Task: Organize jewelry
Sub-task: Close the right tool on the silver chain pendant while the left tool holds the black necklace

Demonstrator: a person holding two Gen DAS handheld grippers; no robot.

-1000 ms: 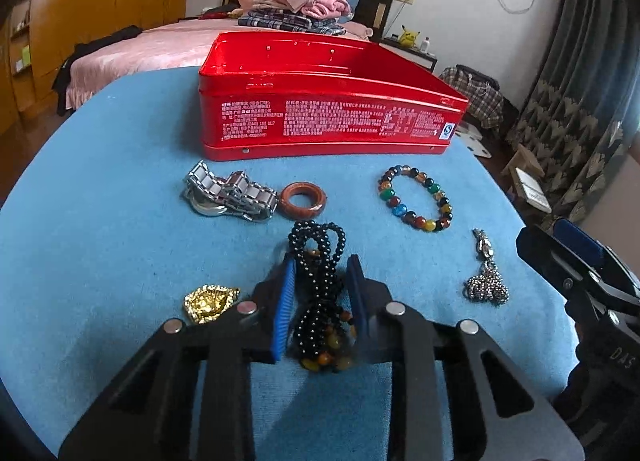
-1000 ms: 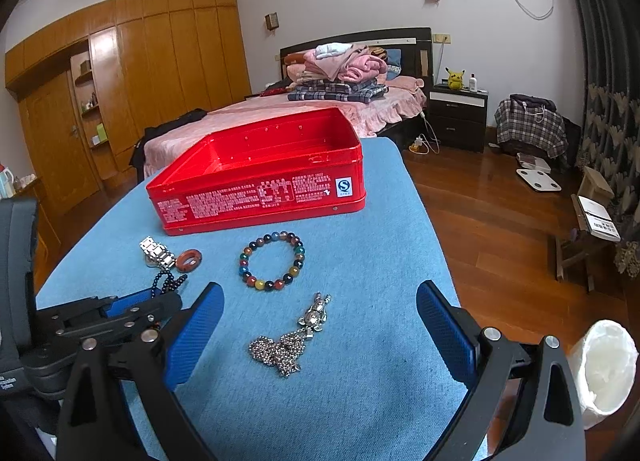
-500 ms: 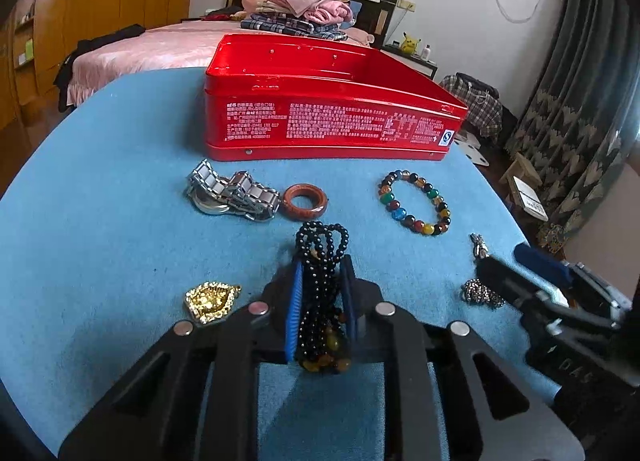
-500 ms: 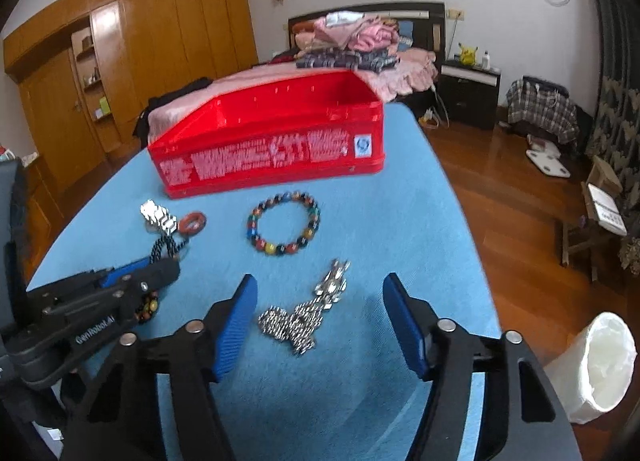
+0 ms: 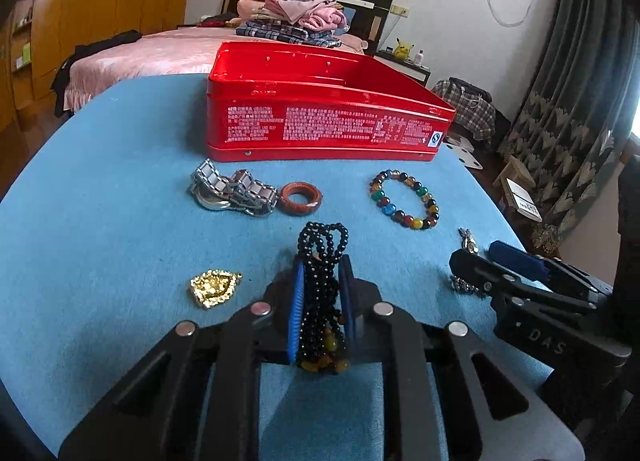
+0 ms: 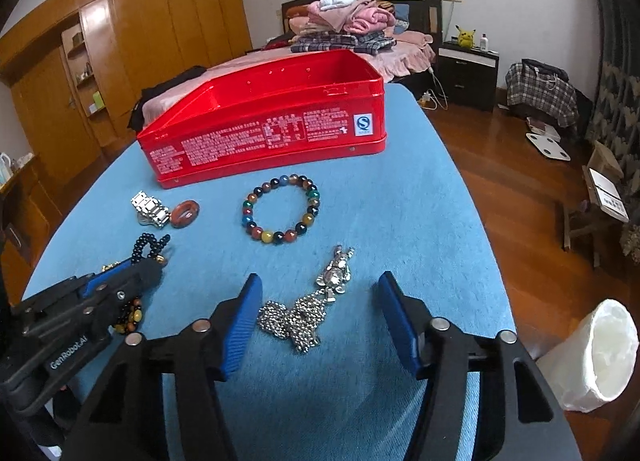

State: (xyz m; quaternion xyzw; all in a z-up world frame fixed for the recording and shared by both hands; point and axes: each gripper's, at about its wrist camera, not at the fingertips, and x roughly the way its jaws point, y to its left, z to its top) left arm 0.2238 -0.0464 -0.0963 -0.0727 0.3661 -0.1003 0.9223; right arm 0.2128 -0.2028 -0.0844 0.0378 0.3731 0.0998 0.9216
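The left gripper has its blue fingers pressed in on a black bead necklace, which runs lengthwise between them: a loop of black beads pokes out past the tips toward the red tin, and a cluster of amber beads (bunched at the rear) sits near the base of the fingers. The necklace lies on the blue bench.

The right gripper is spread wide, holding nothing. A silver chain with a pendant lies on the bench between its fingers, nearer the left one; the heaped chain sits just inside the tips and touches neither pad, while the pendant end extends beyond them toward the tin.

Elsewhere on the bench: a gold pendant just left of the left gripper, a metal watch touching a brown ring in front of the tin, and a multicoloured bead bracelet to their right, well apart from both grippers. The tin stands open at the far side of the bench.
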